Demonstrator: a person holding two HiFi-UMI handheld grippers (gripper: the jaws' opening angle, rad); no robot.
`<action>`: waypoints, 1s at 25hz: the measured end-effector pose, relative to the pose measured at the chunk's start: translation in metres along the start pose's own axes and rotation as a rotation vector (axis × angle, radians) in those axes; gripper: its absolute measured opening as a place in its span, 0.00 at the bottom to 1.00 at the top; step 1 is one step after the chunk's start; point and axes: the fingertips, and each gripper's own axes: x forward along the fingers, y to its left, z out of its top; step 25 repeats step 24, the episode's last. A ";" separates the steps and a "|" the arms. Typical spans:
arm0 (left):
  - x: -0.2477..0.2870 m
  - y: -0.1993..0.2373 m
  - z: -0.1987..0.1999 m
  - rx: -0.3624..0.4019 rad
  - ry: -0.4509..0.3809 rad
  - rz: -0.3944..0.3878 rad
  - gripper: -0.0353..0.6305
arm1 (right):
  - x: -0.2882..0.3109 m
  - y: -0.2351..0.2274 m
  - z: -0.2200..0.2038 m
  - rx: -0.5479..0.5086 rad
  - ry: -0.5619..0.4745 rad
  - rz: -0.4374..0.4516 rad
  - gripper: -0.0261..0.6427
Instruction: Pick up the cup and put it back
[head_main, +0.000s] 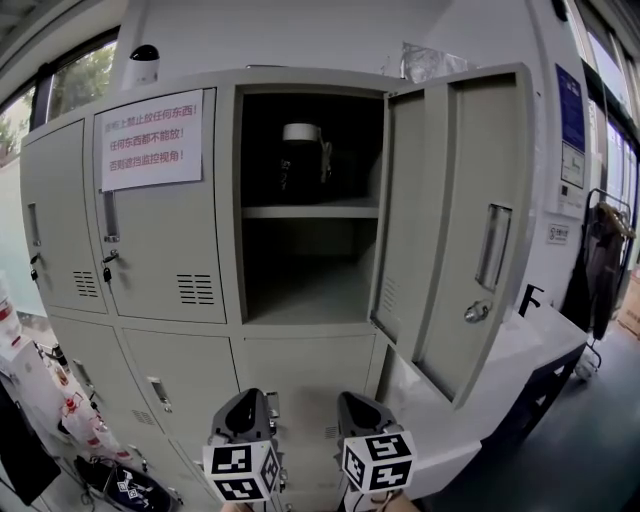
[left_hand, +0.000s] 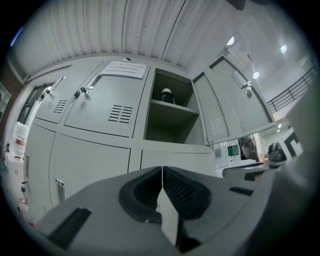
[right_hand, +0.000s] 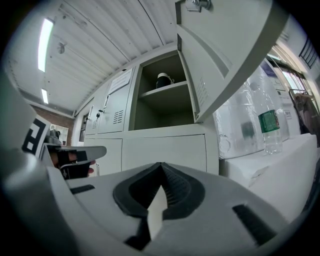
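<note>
Nearest us, the left gripper and the right gripper hang low before the locker bank. Each is clenched, its ribbed dark pads meeting with nothing between them. We see the cup standing upright on the upper shelf of the 1 open compartment, well apart from both grippers. That fits a cup waiting to be lifted as well as a cup already returned; we cannot tell which. Either way, we judge that anything passing the opening should keep off the swung door and the shelf's thin lip. The cup is a dark cylinder with a pale lid, probably smooth and slippery. The lockers are grey painted sheet metal, with flat panels and louvred vents.
</note>
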 end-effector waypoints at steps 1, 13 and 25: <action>0.001 0.002 0.000 0.000 0.000 -0.001 0.06 | 0.001 0.001 0.000 -0.001 -0.001 -0.001 0.03; 0.008 0.014 -0.006 -0.002 0.015 -0.015 0.06 | 0.010 0.007 -0.003 0.025 -0.002 0.003 0.03; 0.012 0.020 -0.010 -0.007 0.024 -0.025 0.06 | 0.015 0.010 -0.006 0.031 0.002 -0.002 0.03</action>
